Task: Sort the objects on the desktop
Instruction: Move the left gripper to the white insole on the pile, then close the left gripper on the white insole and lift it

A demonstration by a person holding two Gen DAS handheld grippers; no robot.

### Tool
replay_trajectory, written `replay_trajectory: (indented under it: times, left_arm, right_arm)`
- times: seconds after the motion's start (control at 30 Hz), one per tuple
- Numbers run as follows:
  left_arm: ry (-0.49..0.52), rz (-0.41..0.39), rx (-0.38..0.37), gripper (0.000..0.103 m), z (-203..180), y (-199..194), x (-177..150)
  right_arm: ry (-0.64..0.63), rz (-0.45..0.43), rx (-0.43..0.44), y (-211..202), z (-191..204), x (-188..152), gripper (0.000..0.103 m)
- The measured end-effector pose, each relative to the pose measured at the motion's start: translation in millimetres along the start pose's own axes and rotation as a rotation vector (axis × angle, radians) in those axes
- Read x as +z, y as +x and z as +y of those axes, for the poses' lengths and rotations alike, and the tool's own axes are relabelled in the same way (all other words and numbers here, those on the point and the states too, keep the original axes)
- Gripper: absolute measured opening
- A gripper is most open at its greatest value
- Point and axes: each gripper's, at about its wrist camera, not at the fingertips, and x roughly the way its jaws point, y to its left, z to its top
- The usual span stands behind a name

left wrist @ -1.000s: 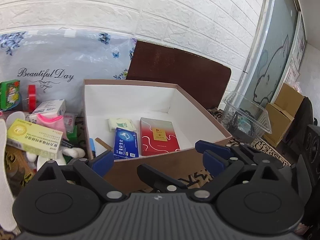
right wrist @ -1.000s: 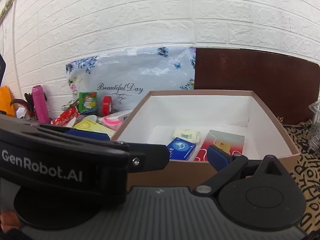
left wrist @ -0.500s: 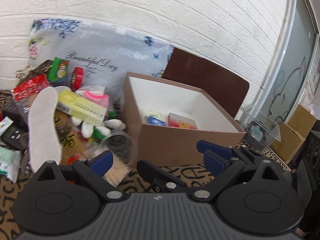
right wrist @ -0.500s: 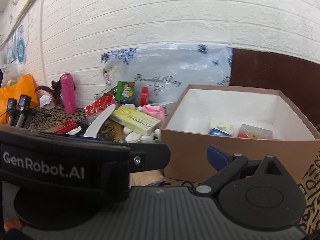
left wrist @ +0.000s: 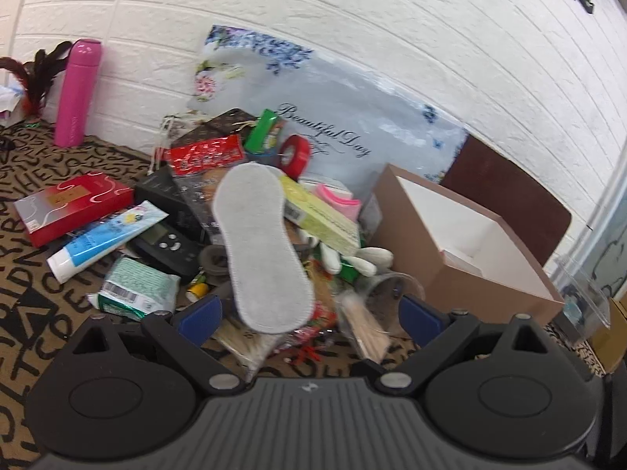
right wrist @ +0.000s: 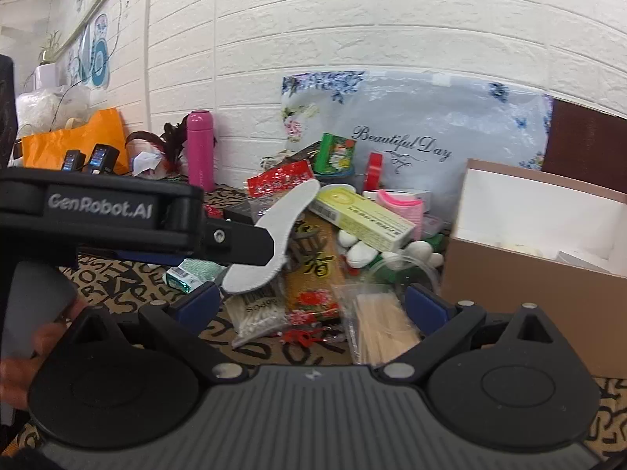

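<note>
White-painted brick [left wrist: 392, 39] backed the whole scene, and the worktop [left wrist: 23, 313] under my rig wore a tan cloth printed with black letters; a pink flask [left wrist: 76, 92] stood upright against the wall at the far left, with an orange bag [right wrist: 74, 141] beyond it in the right wrist view; a floral plastic bag [left wrist: 345, 117] reading "Beautiful Day" leaned on the brick behind the heap. My left hand-held gripper [left wrist: 309, 317] was spread wide and grasped nothing; my right hand-held gripper [right wrist: 309, 305] was likewise released and empty, both low over the clutter. A grey insole [left wrist: 262, 246] lay tilted on top of the pile, a yellow-green carton [left wrist: 317, 215] just beside it, a red box [left wrist: 70, 205] and a blue tube [left wrist: 106, 241] off to the left on the cloth; a bundle of wooden sticks [right wrist: 384, 329] lay nearest the right gripper. The brown cardboard box [left wrist: 450, 270], white inside, sat to the right of the heap, a dark brown board [left wrist: 509, 192] standing behind it.
</note>
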Motion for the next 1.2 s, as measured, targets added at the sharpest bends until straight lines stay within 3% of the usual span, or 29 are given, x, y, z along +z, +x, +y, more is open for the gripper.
replay_trajectory:
  times: [0.3,0.4,0.67,0.8,0.97,1.2]
  left_arm:
    - [0.033,0.063,-0.014,0.096,18.9,32.6,7.4]
    - [0.011,0.102,-0.034,0.088,28.0,45.6,9.9]
    - [-0.009,0.128,-0.057,0.082,37.9,63.3,19.4]
    - [0.009,0.140,-0.066,0.075,37.3,70.6,21.9]
    - [0.002,0.136,-0.059,0.064,40.4,67.9,22.2]
    - [0.032,0.114,-0.046,0.064,23.3,42.5,14.7]
  right_arm:
    - [-0.023,0.033,0.037,34.9,15.9,0.3,0.097]
    - [-0.037,0.046,0.044,46.5,19.1,1.6,0.086]
    - [-0.035,0.078,0.069,74.4,23.2,5.8,0.078]
    - [-0.040,0.093,0.086,86.8,26.4,8.4,0.061]
    - [-0.018,0.119,0.109,94.1,25.6,9.4,0.031]
    - [-0.030,0.121,0.126,76.6,24.8,10.2,0.024]
